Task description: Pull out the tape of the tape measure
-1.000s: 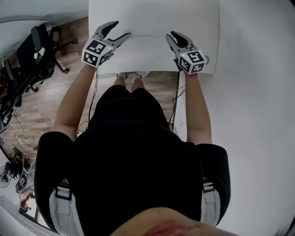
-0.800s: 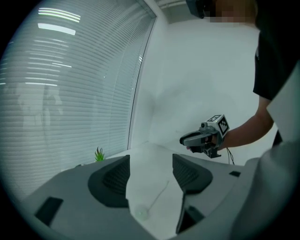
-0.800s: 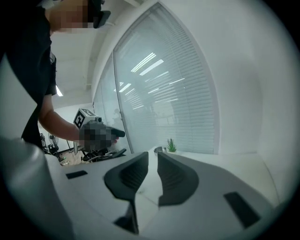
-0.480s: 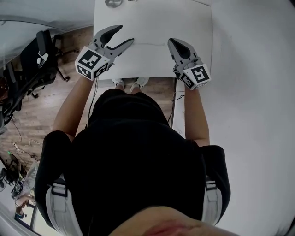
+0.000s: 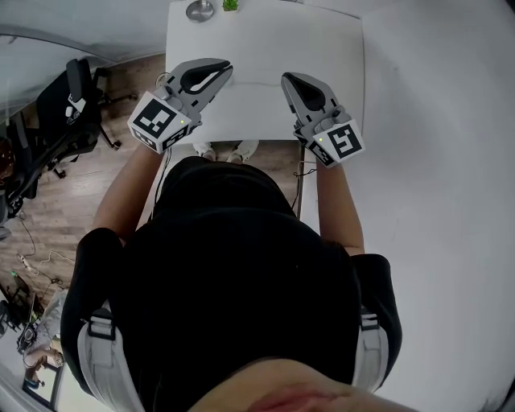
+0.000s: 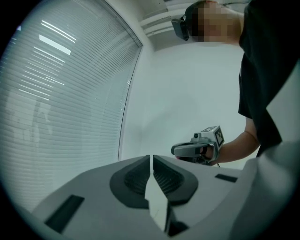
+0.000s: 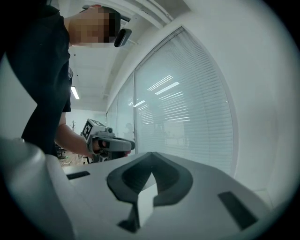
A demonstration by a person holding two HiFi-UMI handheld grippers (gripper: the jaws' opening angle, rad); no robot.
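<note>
At the far edge of the white table point(image 5: 265, 48) lies a round grey thing point(image 5: 199, 10), possibly the tape measure; it is too small to tell. Both grippers hover over the table's near part, well short of it. My left gripper point(image 5: 227, 69) points right, its jaws closing to a touch at the tips with nothing between them. My right gripper point(image 5: 286, 78) points left and is shut and empty. The left gripper view shows its own closed jaws point(image 6: 151, 157) and the right gripper point(image 6: 174, 150) beyond. The right gripper view shows its closed jaws point(image 7: 151, 153) facing the left gripper point(image 7: 131, 146).
A small green object point(image 5: 231, 5) sits beside the grey thing at the table's far edge. Black office chairs point(image 5: 72, 105) stand on the wooden floor to the left. A white wall point(image 5: 434, 121) runs along the right. Window blinds point(image 6: 65, 93) fill the gripper views.
The left gripper's jaws have come together from wide open. The right gripper's jaws have stayed together. Both grippers sit lower in the head view, and the table's far edge with its objects has appeared.
</note>
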